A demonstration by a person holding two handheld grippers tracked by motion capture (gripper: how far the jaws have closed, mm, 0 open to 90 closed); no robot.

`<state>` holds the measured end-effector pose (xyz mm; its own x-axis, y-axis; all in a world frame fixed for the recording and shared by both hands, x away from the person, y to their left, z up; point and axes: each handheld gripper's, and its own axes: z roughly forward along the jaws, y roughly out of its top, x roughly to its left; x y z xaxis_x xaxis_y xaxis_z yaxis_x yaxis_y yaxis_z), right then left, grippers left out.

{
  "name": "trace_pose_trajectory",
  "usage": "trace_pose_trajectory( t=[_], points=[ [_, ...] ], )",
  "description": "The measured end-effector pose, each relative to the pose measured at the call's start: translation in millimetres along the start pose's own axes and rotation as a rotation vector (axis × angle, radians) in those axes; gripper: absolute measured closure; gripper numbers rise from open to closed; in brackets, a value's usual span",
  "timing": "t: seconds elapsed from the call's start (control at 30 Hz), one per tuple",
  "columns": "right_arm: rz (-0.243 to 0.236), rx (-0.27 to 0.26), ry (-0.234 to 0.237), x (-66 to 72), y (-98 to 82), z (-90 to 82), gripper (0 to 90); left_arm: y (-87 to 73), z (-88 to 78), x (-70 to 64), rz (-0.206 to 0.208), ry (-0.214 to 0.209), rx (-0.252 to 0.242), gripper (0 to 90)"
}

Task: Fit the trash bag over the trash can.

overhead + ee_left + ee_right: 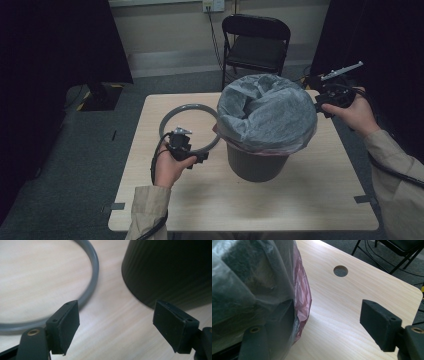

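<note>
We see the left gripper (116,325) w/ jaws apart over the pale wooden table (112,337), nothing btwn them, just beside the grey plastic ring (190,126). Right gripper (332,327) also apart, next to the dark bin w/ translucent liner bag (266,116).

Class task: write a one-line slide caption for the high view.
Two open hand-held grippers flank a bag-lined bin; a grey ring lies on the table.
</note>
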<state>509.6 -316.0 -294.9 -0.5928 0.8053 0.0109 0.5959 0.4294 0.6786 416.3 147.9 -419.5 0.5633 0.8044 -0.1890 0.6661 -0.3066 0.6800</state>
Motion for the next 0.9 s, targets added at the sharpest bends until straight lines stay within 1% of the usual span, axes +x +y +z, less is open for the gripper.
trace_pose_trajectory(
  t=[0.07, 0.23, 0.3, 0.37, 0.4, 0.47, 0.53, 0.57, 0.6, 0.63, 0.67, 0.7, 0.73, 0.77, 0.8, 0.9],
  points=[
    [-0.005, 0.003, -0.006, 0.0, 0.8, -1.9, 27.5, -9.0, 7.8, -4.3, 0.011, -0.005, -0.001, 20.7],
    [-0.001, 0.002, -0.003, -3.0, 1.6, -7.1, 26.7, -27.9, 25.2, -17.8, 0.048, -0.017, 0.005, 20.7],
    [0.004, -0.002, -0.003, -4.4, 0.8, -8.8, 26.7, -34.0, 30.5, -22.5, 0.048, -0.023, -0.001, 20.7],
    [0.008, -0.003, 0.011, -4.9, -1.5, -8.1, 28.9, -39.2, 35.0, -25.6, 0.056, -0.035, 0.001, 20.7],
    [0.009, 0.002, 0.025, -4.8, -2.9, -7.3, 31.0, -42.1, 37.3, -27.5, 0.056, -0.035, 0.000, 20.7],
    [0.019, 0.006, 0.041, -4.1, -5.8, -4.1, 32.2, -45.4, 39.7, -29.4, 0.067, -0.031, 0.004, 20.7],
    [0.034, 0.014, 0.070, -2.6, -7.7, -1.5, 39.7, -48.9, 42.2, -31.6, 0.070, -0.026, 0.006, 20.8],
    [0.036, 0.014, 0.077, -1.7, -8.2, -0.5, 43.8, -50.2, 43.0, -32.0, 0.075, -0.020, 0.004, 20.9],
    [0.039, 0.023, 0.089, -0.8, -8.8, 0.5, 54.0, -51.6, 43.7, -32.4, 0.077, -0.016, 0.004, 20.9],
    [0.031, 0.036, 0.111, 0.5, -9.3, 2.1, 57.7, -52.9, 44.4, -32.9, 0.078, -0.015, 0.003, 20.8],
    [0.025, 0.046, 0.116, 2.3, -9.6, 4.3, 59.9, -54.3, 45.3, -33.7, 0.082, -0.011, 0.005, 20.8],
    [0.019, 0.054, 0.115, 4.1, -10.2, 6.5, 65.8, -55.7, 46.3, -34.2, 0.092, -0.003, 0.005, 20.8],
    [0.008, 0.066, 0.128, 5.9, -10.9, 9.1, 70.3, -57.2, 47.4, -34.9, 0.090, -0.002, 0.000, 20.8],
    [-0.001, 0.078, 0.133, 8.2, -11.8, 12.0, 70.3, -58.7, 48.9, -35.5, 0.088, -0.003, -0.004, 20.8],
    [-0.003, 0.082, 0.141, 10.0, -12.8, 15.2, 70.4, -60.2, 50.5, -36.0, 0.095, -0.001, -0.004, 20.7],
    [0.005, 0.089, 0.160, 13.1, -15.6, 24.6, 71.0, -62.9, 52.6, -37.9, 0.112, 0.005, -0.017, 18.7]
  ],
)
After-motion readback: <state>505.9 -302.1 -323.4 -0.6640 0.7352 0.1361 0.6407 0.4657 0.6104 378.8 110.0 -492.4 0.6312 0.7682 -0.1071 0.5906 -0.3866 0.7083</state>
